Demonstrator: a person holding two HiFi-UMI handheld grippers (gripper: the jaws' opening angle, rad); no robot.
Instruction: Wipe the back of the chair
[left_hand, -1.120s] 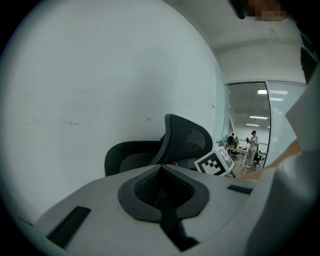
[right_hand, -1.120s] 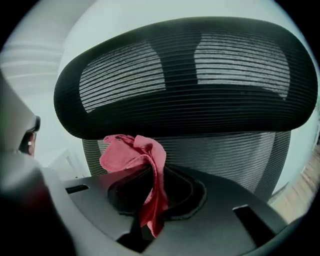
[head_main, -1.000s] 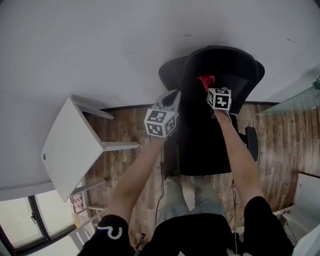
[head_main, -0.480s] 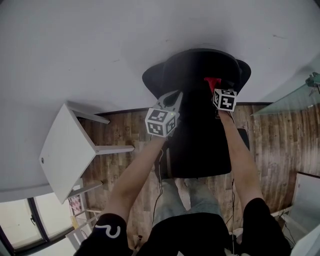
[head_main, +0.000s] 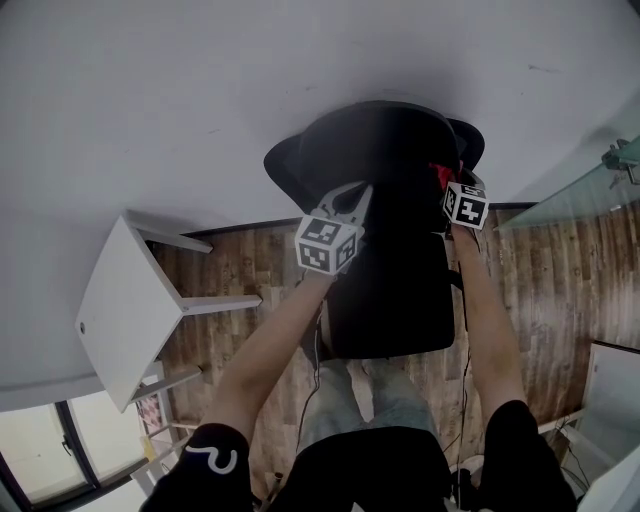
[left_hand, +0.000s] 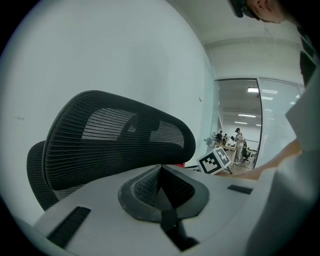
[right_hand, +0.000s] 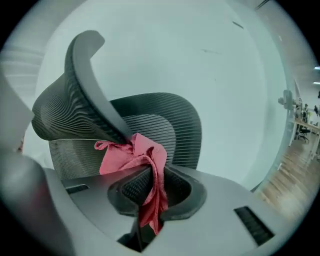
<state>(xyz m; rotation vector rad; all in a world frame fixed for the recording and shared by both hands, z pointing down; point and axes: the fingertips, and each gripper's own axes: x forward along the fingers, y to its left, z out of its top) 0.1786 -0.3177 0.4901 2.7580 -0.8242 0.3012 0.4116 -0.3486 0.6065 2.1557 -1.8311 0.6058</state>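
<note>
My right gripper (right_hand: 150, 176) is clamped on the red cloth (right_hand: 131, 154), which presses against the mesh chair back (right_hand: 167, 117). My left gripper (left_hand: 161, 185) is clenched and empty. Push too hard and the chair may swivel away — or the cloth may snag.

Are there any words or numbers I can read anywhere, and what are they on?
None can be read.
Left cube, right cube: black-and-white squares, no letters.
Sleeve: a white squiggle, not a word.
</note>
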